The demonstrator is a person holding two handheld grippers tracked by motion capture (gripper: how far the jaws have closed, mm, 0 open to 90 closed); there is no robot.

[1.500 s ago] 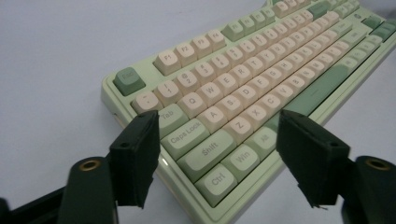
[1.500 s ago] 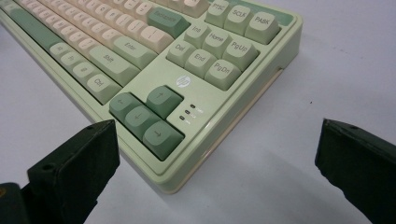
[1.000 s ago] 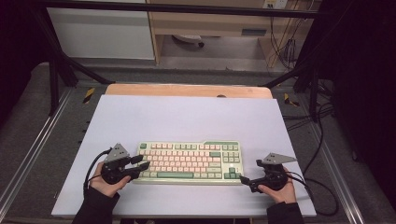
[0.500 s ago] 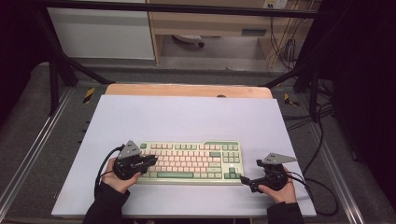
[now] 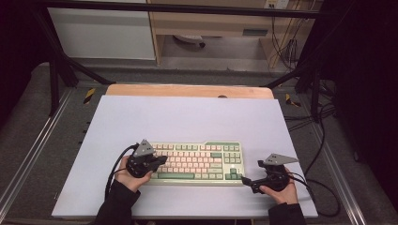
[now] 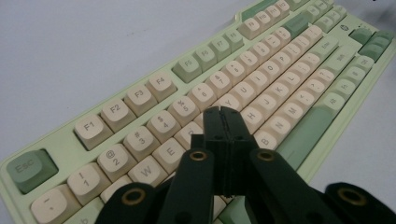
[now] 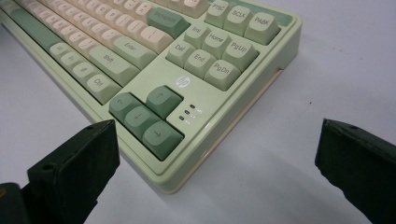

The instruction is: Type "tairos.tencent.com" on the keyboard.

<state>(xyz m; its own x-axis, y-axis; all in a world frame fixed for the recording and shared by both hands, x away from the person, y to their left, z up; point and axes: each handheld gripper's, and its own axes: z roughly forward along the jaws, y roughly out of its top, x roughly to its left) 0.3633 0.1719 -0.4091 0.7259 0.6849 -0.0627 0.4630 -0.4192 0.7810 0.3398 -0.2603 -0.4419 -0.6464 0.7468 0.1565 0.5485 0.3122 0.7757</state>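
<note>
High view first: I see a pale lavender-white worktop [image 5: 187, 117], matte and bare apart from the keyboard [image 5: 197, 161], which sits toward the near edge, a bit left of centre and square to that edge. A strip of bare wood [image 5: 187, 90] runs along the far side of the sheet. Grey floor mat [image 5: 42, 140] flanks it, with metal rails [image 5: 28, 154] at both sides and black frame posts behind. Farther back are a white panel [image 5: 101, 33] and a wooden cabinet [image 5: 211, 23]; loose cables [image 5: 324, 140] trail on the right. Room edges are dark.

My left tool [image 5: 159, 161] is over the keyboard's left end. In the left gripper view its jaws have just been closing and now meet flat with nothing between them, tips [image 6: 220, 114] above the letter rows near the number keys; I cannot tell whether they touch a key. My right tool [image 5: 245, 179] is just beside the keyboard's near right corner, low over the worktop. In the right gripper view its jaws stand wide apart, that corner with the green arrow keys [image 7: 144, 116] between them, pads clear of it.
</note>
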